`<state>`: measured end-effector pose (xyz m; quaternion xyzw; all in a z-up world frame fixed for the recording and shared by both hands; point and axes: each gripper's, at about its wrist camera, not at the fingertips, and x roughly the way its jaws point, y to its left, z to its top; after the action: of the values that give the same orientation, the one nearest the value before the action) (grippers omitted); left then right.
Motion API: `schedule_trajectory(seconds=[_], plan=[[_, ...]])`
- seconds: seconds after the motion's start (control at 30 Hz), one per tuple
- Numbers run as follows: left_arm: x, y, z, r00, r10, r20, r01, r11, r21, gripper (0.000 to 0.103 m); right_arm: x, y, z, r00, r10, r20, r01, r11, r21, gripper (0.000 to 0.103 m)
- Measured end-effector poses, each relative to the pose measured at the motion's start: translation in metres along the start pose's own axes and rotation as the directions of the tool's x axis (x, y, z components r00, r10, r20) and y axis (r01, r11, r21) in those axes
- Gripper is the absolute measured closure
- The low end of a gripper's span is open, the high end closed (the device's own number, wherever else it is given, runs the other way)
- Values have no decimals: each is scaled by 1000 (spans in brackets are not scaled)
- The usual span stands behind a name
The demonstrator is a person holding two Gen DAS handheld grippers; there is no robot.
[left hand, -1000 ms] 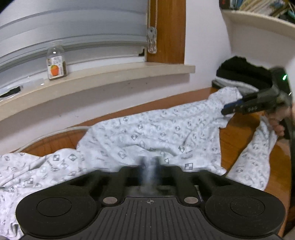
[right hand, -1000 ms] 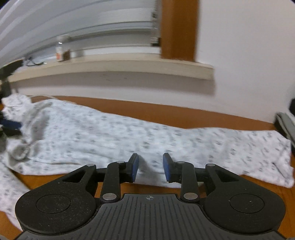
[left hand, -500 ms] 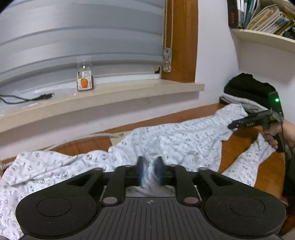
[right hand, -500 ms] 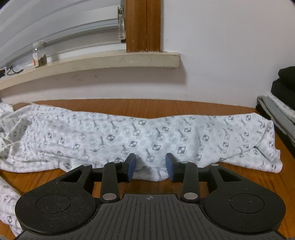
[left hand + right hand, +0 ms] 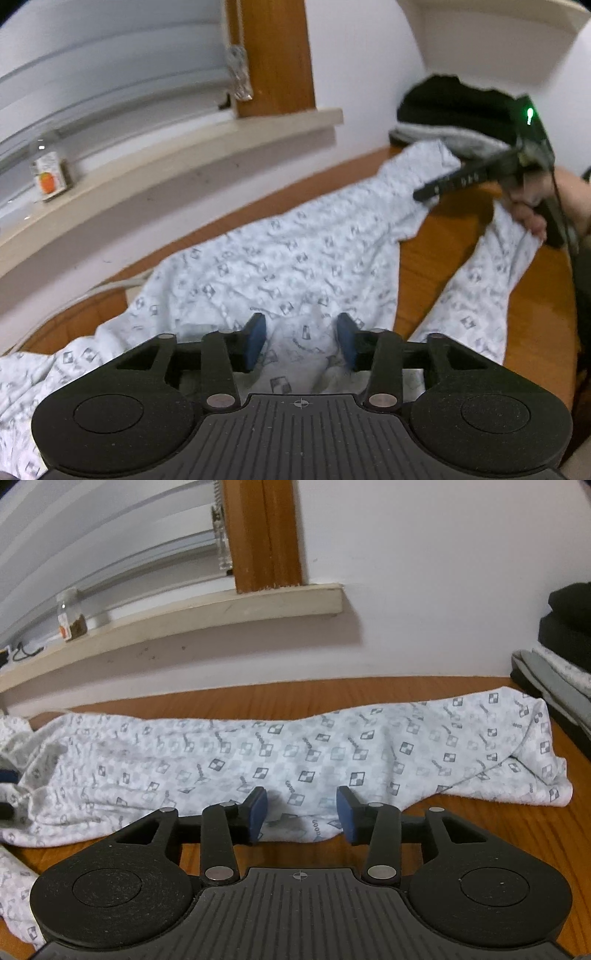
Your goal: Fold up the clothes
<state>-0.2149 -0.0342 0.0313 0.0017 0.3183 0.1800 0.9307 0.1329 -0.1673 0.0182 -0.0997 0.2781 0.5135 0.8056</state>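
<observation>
The patterned white garment (image 5: 280, 753) lies stretched along the wooden table (image 5: 480, 849), one leg trailing toward the person's hand (image 5: 532, 206) (pyjama trousers, by the look). The risk, as I judge it: a pinch taking only the top layer, so the fold drags crooked. The left gripper (image 5: 301, 338) stands apart over a cloth ridge, jaws closing, pads not yet pressing. The right gripper (image 5: 301, 814) is spread and opening, the near edge between its fingers, unheld.
</observation>
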Motion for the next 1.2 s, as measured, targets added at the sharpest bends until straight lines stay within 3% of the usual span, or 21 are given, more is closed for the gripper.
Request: schedule_trajectory(seconds=[0.03, 0.17, 0.3, 0.43, 0.5, 0.57, 0.73, 1.07, 1.2], plan=[[-1, 3, 1, 1000, 5, 12, -5, 1000, -6, 100, 0, 0, 0, 1000, 0, 1, 0, 1000, 2, 60], [-24, 33, 9, 989, 61, 138, -38, 986, -163, 100, -4, -1, -1, 999, -15, 29, 14, 1000, 13, 59], [-24, 42, 11, 990, 77, 117, -55, 983, -178, 98, -7, -9, -1, 999, -16, 49, 13, 998, 60, 55], [-18, 37, 10, 991, 84, 104, -66, 985, -162, 88, -10, -12, -1, 998, -20, 60, 15, 996, 85, 54], [-18, 33, 10, 990, 86, 111, -69, 986, -152, 78, -9, -13, -1, 998, -17, 57, 11, 996, 93, 54], [-17, 27, 13, 989, 81, 120, -64, 988, -138, 59, -8, -14, 0, 998, -19, 57, 13, 995, 99, 54], [-8, 9, 21, 993, 34, 116, -24, 996, -87, 46, -10, -15, -1, 998, -20, 62, 13, 994, 112, 54], [48, -37, 47, 995, -95, 39, 92, 993, 69, 40, -29, -34, -1, 992, -8, 129, -17, 981, 192, 54], [78, -56, 62, 989, -147, 6, 145, 981, 126, 40, -55, -64, 9, 982, -91, 163, 59, 981, 187, 53]])
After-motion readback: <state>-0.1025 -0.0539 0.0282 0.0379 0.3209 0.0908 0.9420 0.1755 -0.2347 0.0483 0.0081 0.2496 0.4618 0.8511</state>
